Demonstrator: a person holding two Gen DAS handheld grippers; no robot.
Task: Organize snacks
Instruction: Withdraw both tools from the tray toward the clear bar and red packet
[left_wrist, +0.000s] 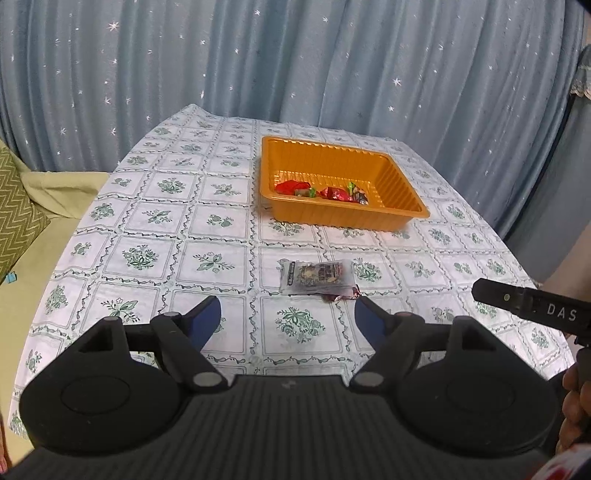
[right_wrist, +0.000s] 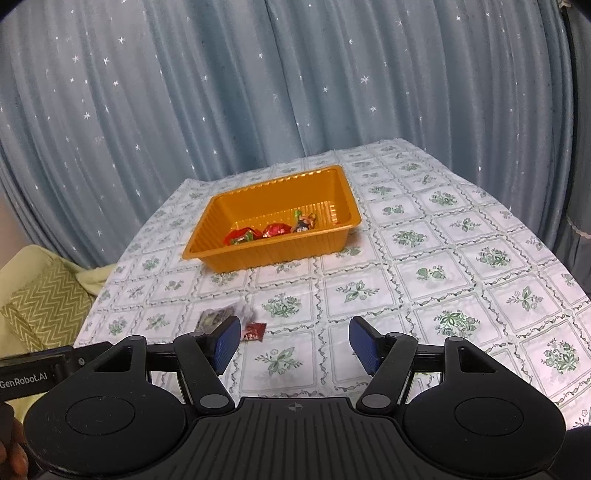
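An orange plastic tray (left_wrist: 343, 218) stands on the flowered tablecloth and holds several red and green wrapped candies (left_wrist: 334, 194). Nearer me, a clear snack packet (left_wrist: 316, 277) lies flat on the cloth, with a small red packet (left_wrist: 343, 294) peeking out under its near right corner. My left gripper (left_wrist: 287, 306) hovers open just short of these two, nothing between its blue pads. In the right wrist view the tray (right_wrist: 266, 254) sits ahead, and the clear packet (right_wrist: 216, 317) and red packet (right_wrist: 254, 331) lie beside the left finger. My right gripper (right_wrist: 294, 326) is open and empty.
A blue star-patterned curtain (left_wrist: 295, 74) hangs close behind the table. A green zigzag cushion (left_wrist: 18, 218) on a pale seat lies beyond the table's left edge. The other gripper's black body (left_wrist: 532, 306) reaches in at the right, with a hand (left_wrist: 576, 406) below it.
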